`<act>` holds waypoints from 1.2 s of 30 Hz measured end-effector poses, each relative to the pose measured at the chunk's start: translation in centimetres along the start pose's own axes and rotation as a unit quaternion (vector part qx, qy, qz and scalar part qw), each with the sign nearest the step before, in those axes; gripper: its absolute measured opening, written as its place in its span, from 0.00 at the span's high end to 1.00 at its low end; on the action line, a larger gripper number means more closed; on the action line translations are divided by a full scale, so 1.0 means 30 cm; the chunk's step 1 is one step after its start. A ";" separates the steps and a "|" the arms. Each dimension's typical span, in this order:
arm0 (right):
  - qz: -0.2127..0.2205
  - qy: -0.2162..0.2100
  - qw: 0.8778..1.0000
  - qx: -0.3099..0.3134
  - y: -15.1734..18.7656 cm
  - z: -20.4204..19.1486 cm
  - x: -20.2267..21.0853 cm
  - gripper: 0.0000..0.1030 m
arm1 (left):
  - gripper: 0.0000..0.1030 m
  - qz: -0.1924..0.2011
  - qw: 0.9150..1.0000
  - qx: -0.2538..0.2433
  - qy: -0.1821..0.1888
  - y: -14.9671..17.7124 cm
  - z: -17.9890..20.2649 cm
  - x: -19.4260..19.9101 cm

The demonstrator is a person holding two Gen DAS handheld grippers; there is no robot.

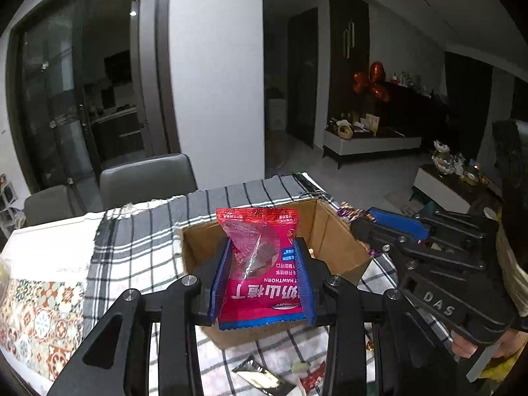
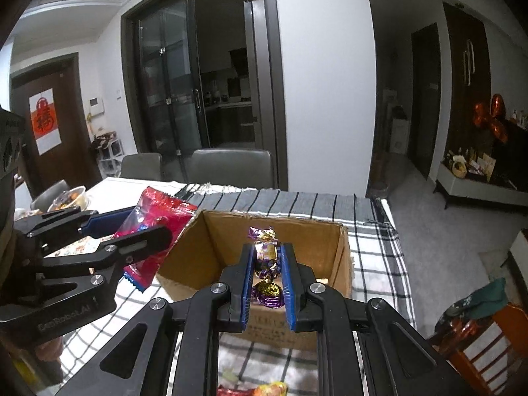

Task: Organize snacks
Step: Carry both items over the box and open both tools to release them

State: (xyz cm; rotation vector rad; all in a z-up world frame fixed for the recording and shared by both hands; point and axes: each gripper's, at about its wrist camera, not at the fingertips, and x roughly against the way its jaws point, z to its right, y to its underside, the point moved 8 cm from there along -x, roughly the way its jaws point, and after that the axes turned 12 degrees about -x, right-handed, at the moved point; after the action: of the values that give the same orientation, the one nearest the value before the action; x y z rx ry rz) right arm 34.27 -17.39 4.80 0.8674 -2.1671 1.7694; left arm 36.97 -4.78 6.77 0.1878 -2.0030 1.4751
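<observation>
My left gripper (image 1: 262, 247) is shut on a red hawthorn snack packet (image 1: 260, 264) and holds it upright above the open cardboard box (image 1: 333, 227). My right gripper (image 2: 266, 257) is shut on purple and gold wrapped candies (image 2: 265, 254) and holds them over the same box (image 2: 214, 241). In the right wrist view the left gripper (image 2: 132, 227) with its red packet (image 2: 155, 221) is at the box's left edge. In the left wrist view the right gripper (image 1: 373, 217) is at the box's right edge, candy wrappers (image 1: 346, 211) showing at its tips.
The box stands on a grey checked cloth (image 1: 138, 231) over a table. Loose snack wrappers (image 1: 264, 376) lie on the cloth near me; more show in the right wrist view (image 2: 264, 389). Grey chairs (image 2: 231, 165) stand behind the table. A bowl (image 2: 69, 198) sits at far left.
</observation>
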 end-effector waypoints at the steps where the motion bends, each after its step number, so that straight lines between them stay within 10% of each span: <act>1: -0.004 0.000 1.000 -0.002 -0.004 0.005 -0.014 0.83 | 0.64 -0.004 1.000 0.001 0.001 -0.007 -0.004 -0.018; 14: -0.033 0.022 0.999 -0.008 -0.007 0.062 -0.167 0.83 | 0.60 -0.054 0.998 0.012 0.016 -0.013 -0.011 -0.217; 17: -0.036 0.032 0.999 -0.015 0.003 0.080 -0.173 0.68 | 0.47 -0.056 0.998 0.015 0.011 -0.005 -0.014 -0.221; 36: 0.026 0.035 0.999 -0.024 0.035 0.082 0.100 0.63 | 0.42 0.015 0.999 -0.031 -0.015 0.040 0.078 0.055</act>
State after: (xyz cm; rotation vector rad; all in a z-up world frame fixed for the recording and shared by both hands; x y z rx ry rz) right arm 31.75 -20.51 4.82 0.7332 -2.1972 1.7378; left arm 34.17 -6.03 6.34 0.1555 -2.0819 1.4347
